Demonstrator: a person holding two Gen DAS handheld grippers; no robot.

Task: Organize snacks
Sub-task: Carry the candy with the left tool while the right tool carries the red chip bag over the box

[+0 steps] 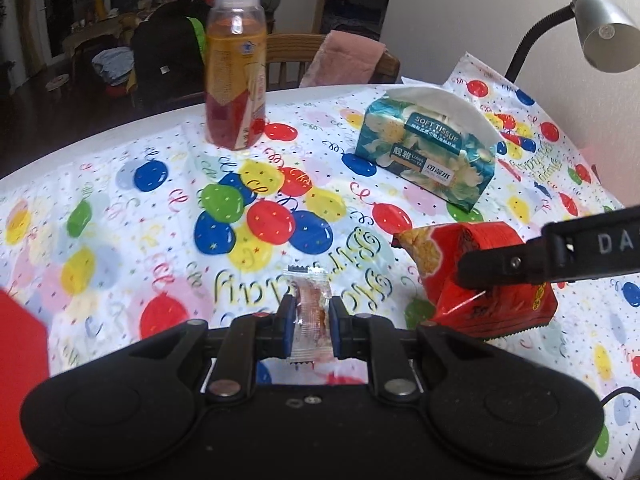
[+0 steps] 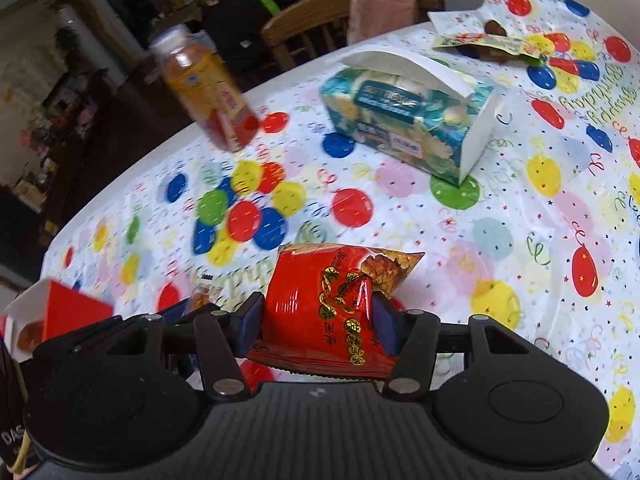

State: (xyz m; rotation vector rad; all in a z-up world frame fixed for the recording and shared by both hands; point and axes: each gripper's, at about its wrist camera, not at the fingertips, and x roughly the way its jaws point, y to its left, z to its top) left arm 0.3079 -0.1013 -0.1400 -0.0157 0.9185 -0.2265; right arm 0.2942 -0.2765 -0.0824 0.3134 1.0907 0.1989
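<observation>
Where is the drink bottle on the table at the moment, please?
The drink bottle stands upright near the table's far edge, left of the tissue box in both wrist views, well beyond both grippers.

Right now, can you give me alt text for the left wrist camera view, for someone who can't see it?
The left gripper pinches a small clear-wrapped candy above a balloon-print tablecloth. To its right, the right gripper clamps a red snack bag. Behind stand a juice bottle and a teal tissue box.
</observation>
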